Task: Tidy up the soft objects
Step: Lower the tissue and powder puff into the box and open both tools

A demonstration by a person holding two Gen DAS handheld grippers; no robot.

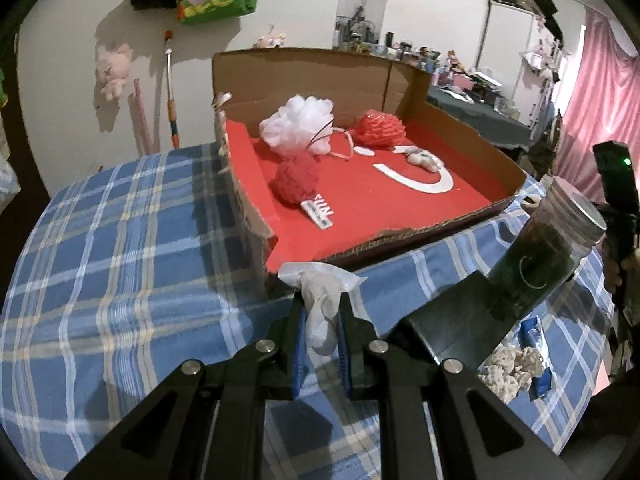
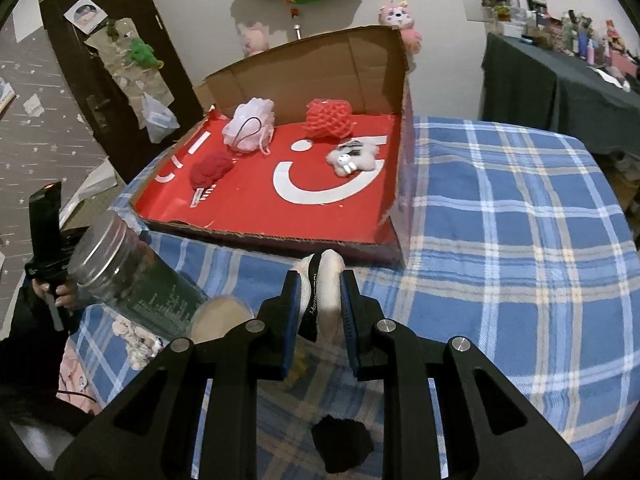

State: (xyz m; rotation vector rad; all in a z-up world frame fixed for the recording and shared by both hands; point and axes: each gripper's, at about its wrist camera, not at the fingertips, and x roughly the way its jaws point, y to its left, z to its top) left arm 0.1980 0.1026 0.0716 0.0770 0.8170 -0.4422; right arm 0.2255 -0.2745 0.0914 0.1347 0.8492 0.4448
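A red-lined cardboard box lies on the blue plaid cloth. Inside it are a white bath pouf, a dark red pouf, a red mesh pouf and a small white plush. My left gripper is shut on a white soft item in clear wrap, just short of the box's near edge. My right gripper is shut on a cream plush with a black band, also before the box's front rim.
A glass jar with a metal lid stands on the cloth beside the box. White knobbly pieces lie near it. A black fuzzy thing lies under the right gripper. A dark-clothed table stands behind.
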